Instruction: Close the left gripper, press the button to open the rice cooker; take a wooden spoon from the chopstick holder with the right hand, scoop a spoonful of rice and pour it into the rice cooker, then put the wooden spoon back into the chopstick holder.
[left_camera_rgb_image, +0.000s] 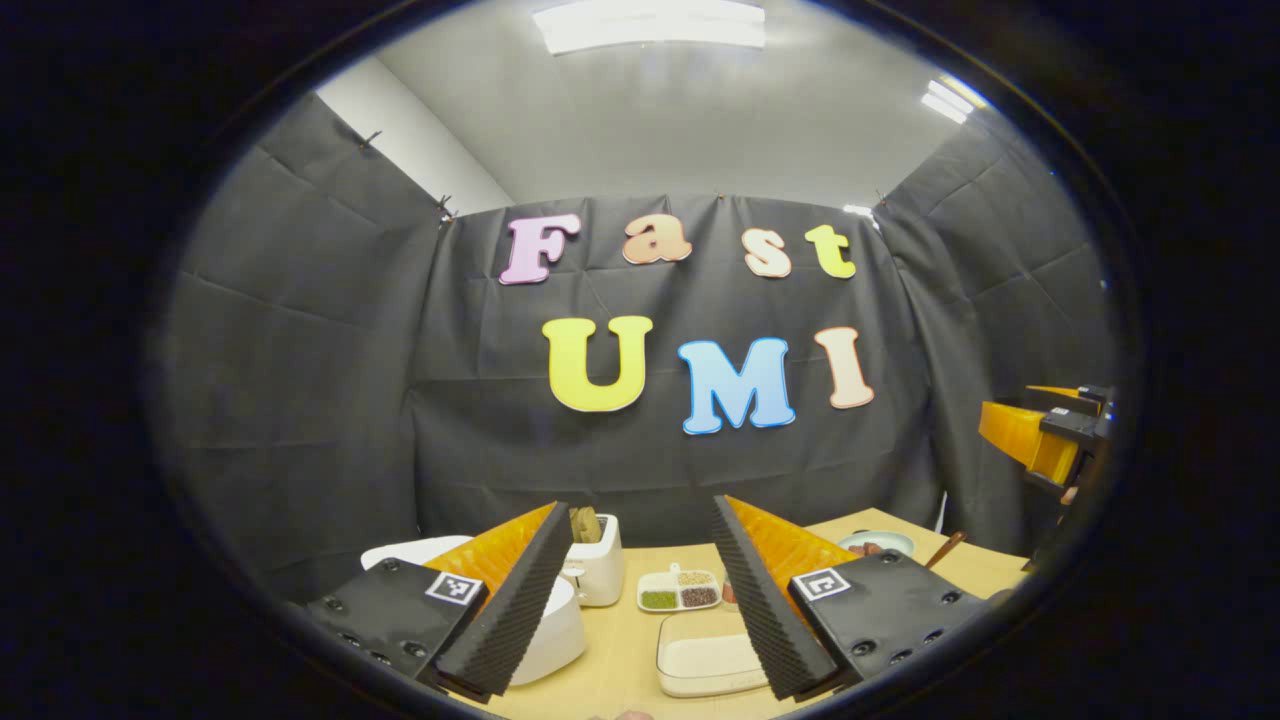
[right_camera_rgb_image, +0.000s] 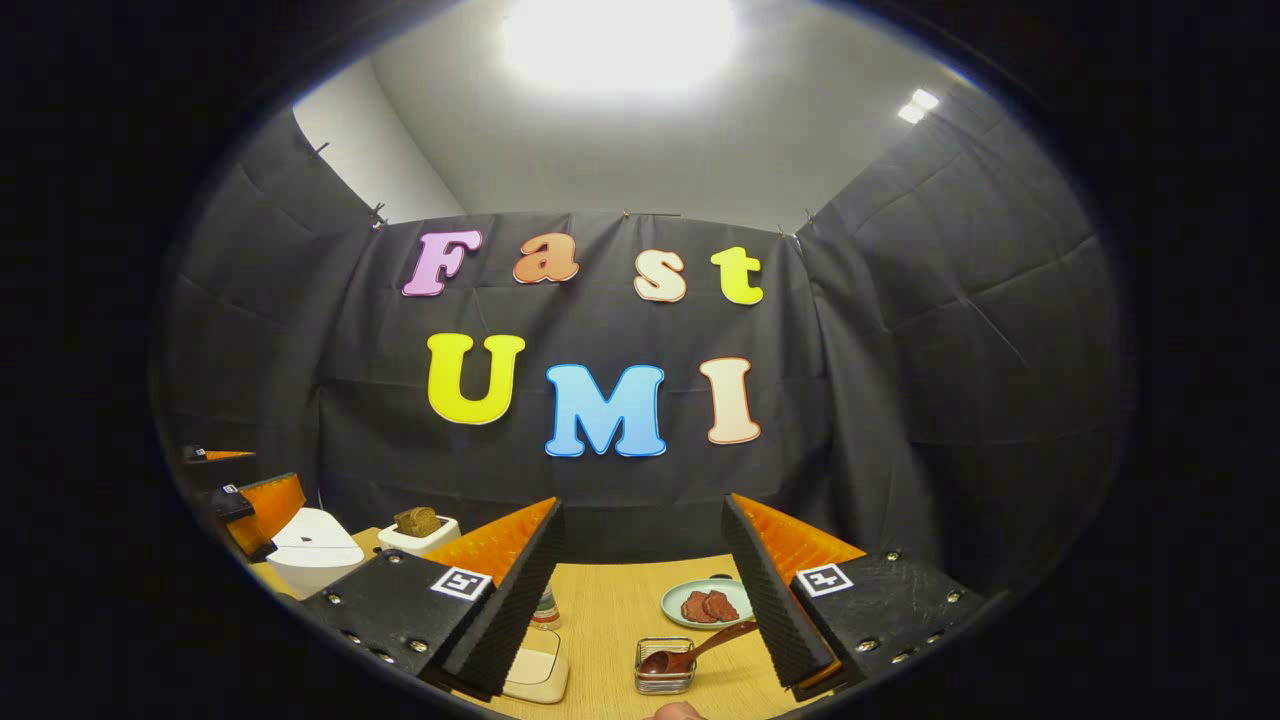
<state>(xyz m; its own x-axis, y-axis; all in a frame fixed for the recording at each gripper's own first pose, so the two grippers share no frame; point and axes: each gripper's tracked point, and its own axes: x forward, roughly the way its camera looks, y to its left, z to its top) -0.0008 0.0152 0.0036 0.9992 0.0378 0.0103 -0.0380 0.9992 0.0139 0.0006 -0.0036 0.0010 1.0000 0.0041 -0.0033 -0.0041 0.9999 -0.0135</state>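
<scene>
While my left tongs stand with fingers wide apart and nothing between them, the white cooker sits low on the bench behind the left finger, its lid down. In the right gripper view the cooker lies far to the left, with my left tongs just beside it. My right tongs are also spread apart and empty. Between their fingers, close in, stands the wire holder with the wooden spoon leaning out of it to the right. Behind it rests a plate carrying reddish pieces. Beside the cooker stands a toaster holding bread, then a divided dish of grains and a cream tray nearer me.
</scene>
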